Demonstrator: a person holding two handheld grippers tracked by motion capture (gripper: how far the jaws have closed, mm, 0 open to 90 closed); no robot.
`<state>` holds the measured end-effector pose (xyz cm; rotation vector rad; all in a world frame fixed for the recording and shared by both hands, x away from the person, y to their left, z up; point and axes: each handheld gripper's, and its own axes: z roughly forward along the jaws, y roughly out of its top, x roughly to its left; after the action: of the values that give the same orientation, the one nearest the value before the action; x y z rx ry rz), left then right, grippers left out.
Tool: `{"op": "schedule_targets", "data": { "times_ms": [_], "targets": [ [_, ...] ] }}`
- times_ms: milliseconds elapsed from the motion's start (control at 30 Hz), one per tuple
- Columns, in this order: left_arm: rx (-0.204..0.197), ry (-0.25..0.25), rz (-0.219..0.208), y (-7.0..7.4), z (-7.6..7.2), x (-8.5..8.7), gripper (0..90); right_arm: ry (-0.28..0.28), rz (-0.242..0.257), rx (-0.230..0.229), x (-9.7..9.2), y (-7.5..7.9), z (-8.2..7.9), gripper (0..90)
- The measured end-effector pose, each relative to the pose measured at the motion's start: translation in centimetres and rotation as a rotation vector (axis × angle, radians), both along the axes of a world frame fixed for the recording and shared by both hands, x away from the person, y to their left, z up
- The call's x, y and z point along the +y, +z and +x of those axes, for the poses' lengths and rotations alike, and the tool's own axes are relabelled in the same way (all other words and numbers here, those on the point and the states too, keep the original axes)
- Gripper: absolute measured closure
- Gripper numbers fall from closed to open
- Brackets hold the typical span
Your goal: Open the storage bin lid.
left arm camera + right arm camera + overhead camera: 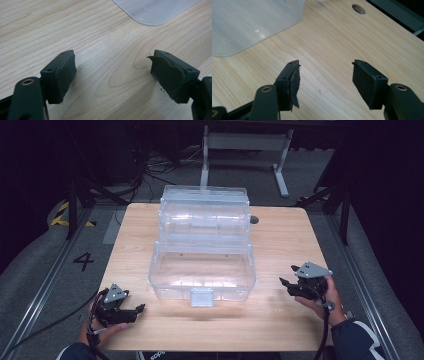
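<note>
**Clear storage box open at desk centre**

The clear plastic box (202,275) is sitting mid-desk (280,315), lid raised, tiered trays stepping back; nothing is showing inside. The left gripper (137,310) and right gripper (284,284) are flanking it, apart from it, fingers (65,75) spread wide and holding nothing.

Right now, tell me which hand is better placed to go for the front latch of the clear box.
Probably left. The left tool sits near the box's front corner, jaws open and aimed toward the latch on the clear box. The right tool, also open and empty, stands farther off along the table.
</note>
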<state>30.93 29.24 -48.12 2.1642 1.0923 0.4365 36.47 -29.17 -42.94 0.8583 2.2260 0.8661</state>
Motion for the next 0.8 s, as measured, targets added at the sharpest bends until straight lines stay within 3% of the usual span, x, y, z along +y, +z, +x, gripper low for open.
{"op": "schedule_targets", "data": {
  "times_ms": [133,200,333,500,800],
  "targets": [
    [0.0,0.0,0.0,0.0,0.0,0.0,20.7,-0.021,0.019,0.029,-0.5,-0.9,-0.5,36.1],
    [0.0,0.0,0.0,0.0,0.0,0.0,20.7,-0.038,0.035,0.074,-0.9,-1.2,-0.5,32.8],
    [0.0,0.0,0.001,0.0,0.0,0.0,20.7,-0.067,0.126,0.083,-2.0,-1.5,-1.1,33.3],
    [0.001,0.0,-0.002,0.0,0.0,0.0,20.7,-0.081,0.087,0.105,-2.6,-3.0,-2.1,32.5],
    [0.002,0.003,0.004,0.0,-0.1,-0.2,18.1,-0.123,0.107,0.125,-3.5,-4.6,-3.4,25.9]
  ]
}}
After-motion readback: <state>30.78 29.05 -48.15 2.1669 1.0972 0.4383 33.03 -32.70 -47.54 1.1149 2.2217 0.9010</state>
